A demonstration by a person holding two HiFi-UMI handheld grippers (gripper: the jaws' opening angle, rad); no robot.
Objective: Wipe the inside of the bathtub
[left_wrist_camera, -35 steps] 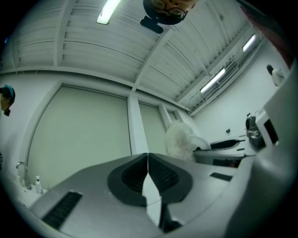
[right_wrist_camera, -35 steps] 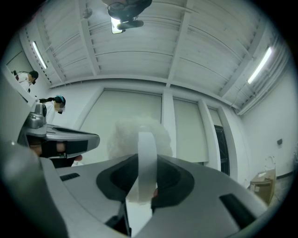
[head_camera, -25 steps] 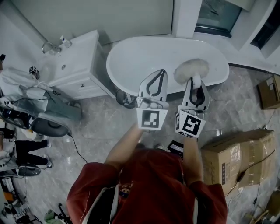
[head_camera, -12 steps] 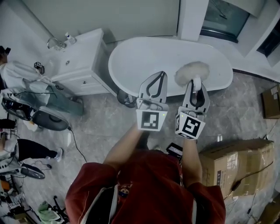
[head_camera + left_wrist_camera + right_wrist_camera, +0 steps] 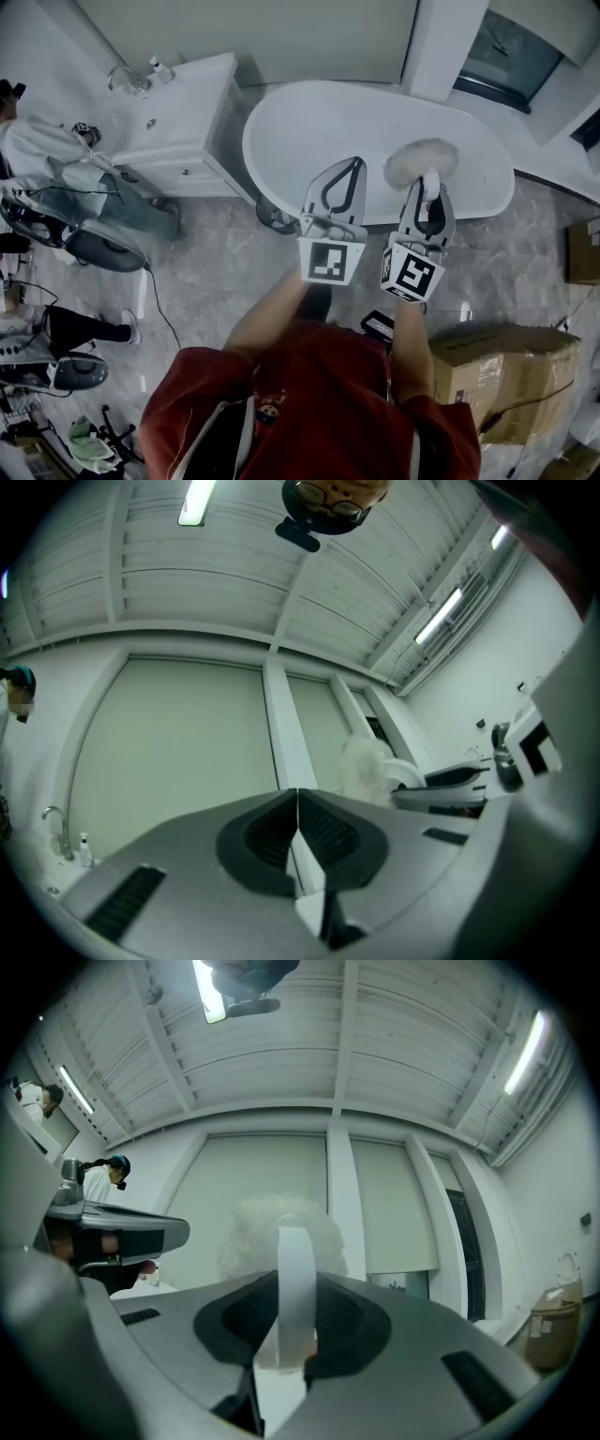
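Observation:
The white oval bathtub (image 5: 356,131) lies ahead of me on the grey floor in the head view. My right gripper (image 5: 430,180) is shut on the white handle (image 5: 295,1279) of a fluffy white duster (image 5: 419,157), whose head hangs over the tub's near right side. The fluffy head (image 5: 279,1230) rises just beyond the jaws in the right gripper view. My left gripper (image 5: 350,164) is held beside it, over the tub's near rim, with its jaws pressed together and nothing between them (image 5: 297,803). Both gripper views tilt up at the wall and ceiling, and the tub is not in them.
A white vanity cabinet (image 5: 183,131) with a faucet stands left of the tub, and a dark bin (image 5: 273,216) sits between them. Cardboard boxes (image 5: 511,375) lie at the right. A seated person (image 5: 52,159) and cables are at the left. A white pillar (image 5: 441,42) stands behind the tub.
Both grippers keep the same pose and hold. The head view has shifted a little, so the tub and the cabinet sit further right and lower in it.

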